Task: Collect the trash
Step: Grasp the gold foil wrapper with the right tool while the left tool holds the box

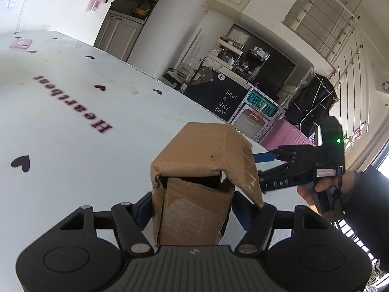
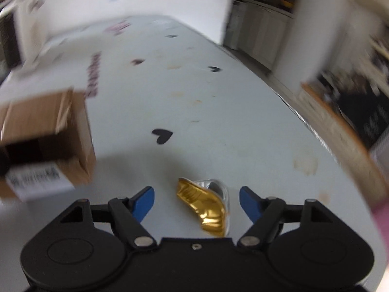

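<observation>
Left tool [image 1: 192,209]: closed on a cardboard box [image 1: 194,185], its blue pads pressed against the box's two sides; the box is lifted over the surface [image 1: 73,133], with its open flaps toward the camera.
Right tool [image 2: 197,202]: jaws apart, holding nothing; no earlier picture to compare.
Wrapper [image 2: 204,209]: crumpled gold and silver foil, lying on the surface between the right tool's blue pads, touching neither.
Box from the right wrist view: at far left, blurred.
Surface: pale, printed with black hearts and lettering.
Right hand [image 1: 316,189]: grips the right tool's handle.
</observation>
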`<state>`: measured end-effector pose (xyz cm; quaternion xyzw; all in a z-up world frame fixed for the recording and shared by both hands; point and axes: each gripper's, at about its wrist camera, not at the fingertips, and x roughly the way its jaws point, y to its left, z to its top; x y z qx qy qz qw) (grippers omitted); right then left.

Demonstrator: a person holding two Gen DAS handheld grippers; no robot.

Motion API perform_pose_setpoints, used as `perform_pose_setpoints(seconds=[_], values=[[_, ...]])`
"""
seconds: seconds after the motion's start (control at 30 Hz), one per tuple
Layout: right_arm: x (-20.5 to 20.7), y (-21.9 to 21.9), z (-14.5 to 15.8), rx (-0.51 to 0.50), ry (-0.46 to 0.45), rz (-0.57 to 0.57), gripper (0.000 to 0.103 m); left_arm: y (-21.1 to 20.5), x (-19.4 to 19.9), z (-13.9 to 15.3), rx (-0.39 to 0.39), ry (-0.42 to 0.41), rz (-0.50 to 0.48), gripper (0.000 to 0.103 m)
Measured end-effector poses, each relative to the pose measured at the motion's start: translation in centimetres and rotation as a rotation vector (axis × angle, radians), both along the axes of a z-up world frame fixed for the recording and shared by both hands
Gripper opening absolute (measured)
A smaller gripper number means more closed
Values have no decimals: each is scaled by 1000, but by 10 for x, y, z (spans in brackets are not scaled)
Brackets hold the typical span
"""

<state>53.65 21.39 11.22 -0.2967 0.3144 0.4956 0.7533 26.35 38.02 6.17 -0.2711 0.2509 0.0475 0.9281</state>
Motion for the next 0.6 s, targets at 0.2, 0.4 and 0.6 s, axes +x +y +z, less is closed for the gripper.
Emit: perform_pose_setpoints(seconds=[0.2, 0.4, 0.6], values=[[20, -3, -3, -34, 54, 199, 78, -1, -1, -3, 11, 4, -5, 67], [34, -14, -2, 24, 162, 139, 47, -1, -1, -1, 14, 4, 11, 64], [10, -25, -6, 106, 204, 4, 46, -6, 3, 7, 36, 4, 26, 61]])
